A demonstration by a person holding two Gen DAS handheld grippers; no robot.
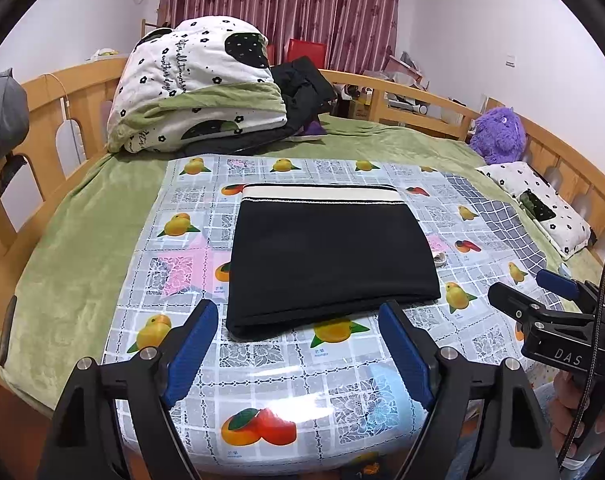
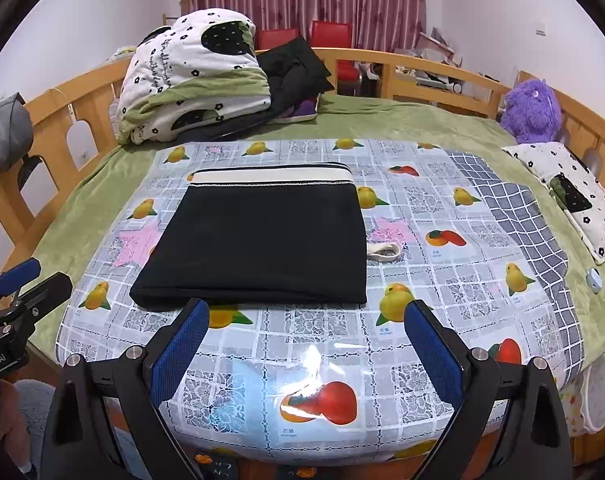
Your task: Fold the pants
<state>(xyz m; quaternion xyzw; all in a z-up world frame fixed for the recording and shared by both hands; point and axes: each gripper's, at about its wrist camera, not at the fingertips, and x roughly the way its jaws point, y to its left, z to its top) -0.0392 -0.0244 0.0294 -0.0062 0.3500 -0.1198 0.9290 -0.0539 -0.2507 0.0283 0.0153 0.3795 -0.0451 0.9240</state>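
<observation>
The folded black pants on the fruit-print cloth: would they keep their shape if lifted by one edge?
Probably not. The folded black pants look like soft, floppy fabric, so layers would likely droop open. The glossy fruit-print tablecloth suggests they would slide easily.

Matt black cloth pants (image 1: 330,256); glossy plastic tablecloth (image 1: 286,364).

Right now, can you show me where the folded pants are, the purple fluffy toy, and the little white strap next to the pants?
folded pants (image 2: 258,244): right wrist view, middle of the black cloth.
purple fluffy toy (image 2: 532,112): right wrist view, its furry body.
white strap (image 2: 383,251): right wrist view, on the loop's lower band.
</observation>
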